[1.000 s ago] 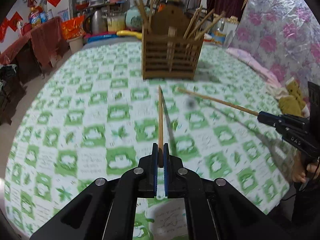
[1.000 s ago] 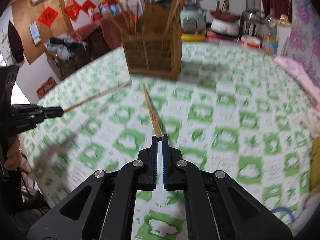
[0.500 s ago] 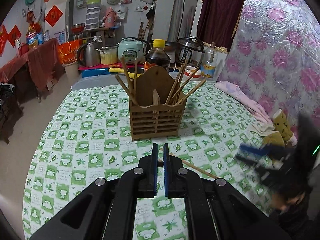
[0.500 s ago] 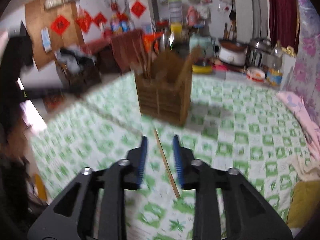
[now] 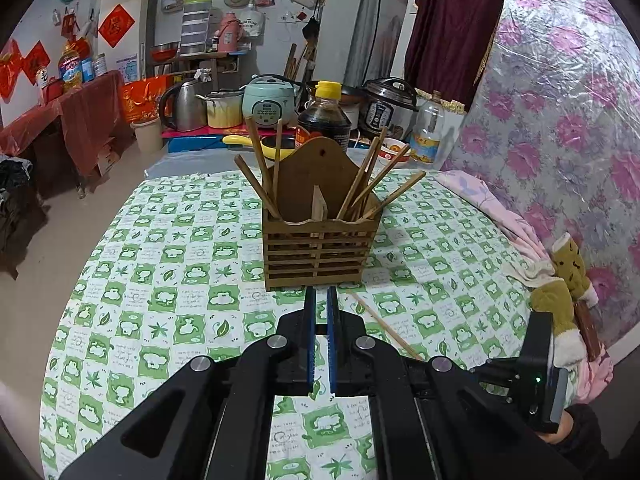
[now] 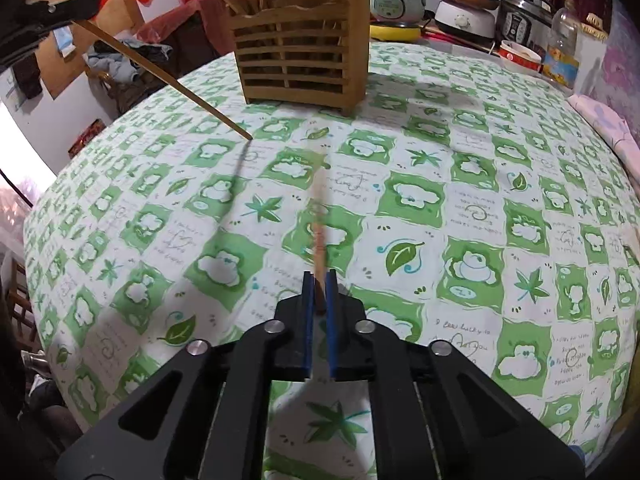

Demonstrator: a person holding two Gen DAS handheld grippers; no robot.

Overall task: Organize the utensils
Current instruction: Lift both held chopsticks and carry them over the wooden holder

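My right tongs (image 6: 319, 278) are clamped on a chopstick (image 6: 319, 220) that runs straight ahead toward 12 o'clock. It is blurred along its length, low over the green-and-white checked tablecloth (image 6: 480, 160). Beyond its far end, at 12 o'clock, stands the wooden slatted holder (image 6: 300, 60), upright on the cloth with a bundle of chopsticks (image 5: 258, 156) leaning out of its two compartments. In the right view the other tool shows at 10 o'clock with a slanting chopstick (image 6: 168, 80) coming from its tip, the far point touching the cloth just left of the holder's base. In the left view my left tongs (image 5: 319, 292) show only a narrow slit between the blue pads, with cloth visible through it and no stick that I can make out. The two views disagree, so I cannot tell whether these tongs are gripping anything. From that camera the holder sits just ahead at 12 o'clock, and a thin stick (image 5: 384, 324) lies slantwise at 4 o'clock from the holder's base. It heads toward the right tool at 4 o'clock; whether it rests on the cloth I cannot tell.
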